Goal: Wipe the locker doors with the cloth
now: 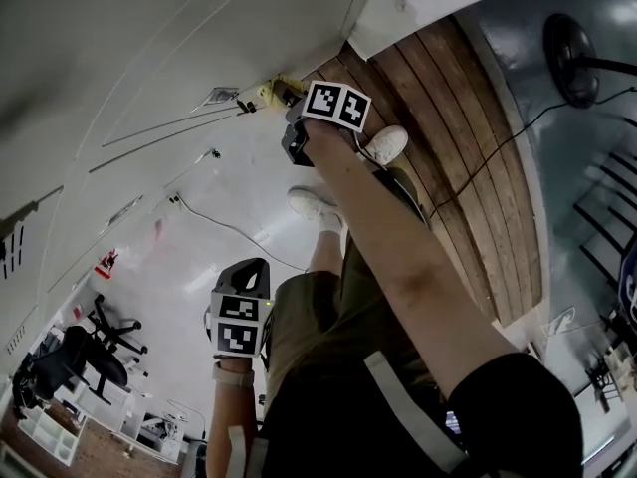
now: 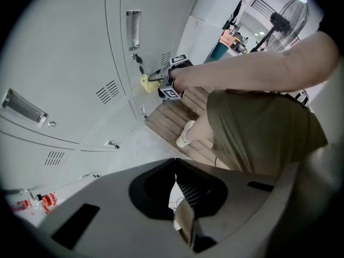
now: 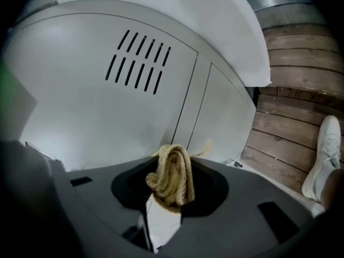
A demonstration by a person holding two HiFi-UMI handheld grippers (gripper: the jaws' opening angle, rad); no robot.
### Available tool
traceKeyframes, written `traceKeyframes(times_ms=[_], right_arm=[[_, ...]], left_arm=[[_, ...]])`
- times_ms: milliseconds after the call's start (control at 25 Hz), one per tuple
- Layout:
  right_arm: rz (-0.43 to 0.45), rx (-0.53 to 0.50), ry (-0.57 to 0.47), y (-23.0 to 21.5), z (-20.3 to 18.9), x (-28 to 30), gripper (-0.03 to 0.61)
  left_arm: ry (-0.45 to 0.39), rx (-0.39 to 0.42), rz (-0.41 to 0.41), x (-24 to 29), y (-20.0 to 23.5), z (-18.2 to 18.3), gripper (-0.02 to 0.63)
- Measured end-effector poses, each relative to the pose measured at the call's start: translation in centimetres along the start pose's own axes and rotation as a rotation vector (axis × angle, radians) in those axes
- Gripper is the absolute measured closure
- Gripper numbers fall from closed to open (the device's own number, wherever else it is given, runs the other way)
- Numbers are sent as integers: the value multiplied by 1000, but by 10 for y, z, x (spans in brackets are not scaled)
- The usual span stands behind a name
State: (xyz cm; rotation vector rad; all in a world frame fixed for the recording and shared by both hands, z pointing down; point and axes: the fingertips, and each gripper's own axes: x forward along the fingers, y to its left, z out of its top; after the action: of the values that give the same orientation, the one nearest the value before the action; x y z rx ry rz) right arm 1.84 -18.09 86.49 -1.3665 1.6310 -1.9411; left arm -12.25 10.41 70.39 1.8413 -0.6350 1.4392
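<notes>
My right gripper [image 1: 291, 96] is shut on a bunched yellow cloth [image 3: 172, 175], held against a white locker door [image 3: 102, 106] just below its slotted vent [image 3: 141, 62]. The left gripper view shows the same cloth [image 2: 145, 83] pressed to the locker bank [image 2: 64, 63] by the right gripper [image 2: 153, 80], near a key in a lock [image 2: 137, 59]. My left gripper [image 1: 247, 270] hangs low beside the person's leg, away from the lockers, its jaws shut with nothing between them [image 2: 174, 163].
Wooden floor planks [image 3: 293, 112] run along the lockers' foot. The person's white shoes [image 1: 317, 205] stand close to the doors. A cable [image 1: 478, 162] trails across the planks. A fan [image 2: 290, 18] and office chairs [image 1: 100, 347] stand further off.
</notes>
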Motion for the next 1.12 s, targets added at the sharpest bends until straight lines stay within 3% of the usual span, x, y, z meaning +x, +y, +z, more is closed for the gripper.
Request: traceKeyframes(times_ms=[520, 760, 1120], right_arm=[[-48, 17, -151, -27, 95, -36, 453], [-67, 9, -190, -31, 120, -48, 453], [-22, 1, -318, 0, 153, -78, 459]], left_arm=[[17, 48, -13, 10, -21, 29, 603], [11, 60, -9, 8, -28, 43, 603], [-33, 87, 2, -4, -33, 56, 603]])
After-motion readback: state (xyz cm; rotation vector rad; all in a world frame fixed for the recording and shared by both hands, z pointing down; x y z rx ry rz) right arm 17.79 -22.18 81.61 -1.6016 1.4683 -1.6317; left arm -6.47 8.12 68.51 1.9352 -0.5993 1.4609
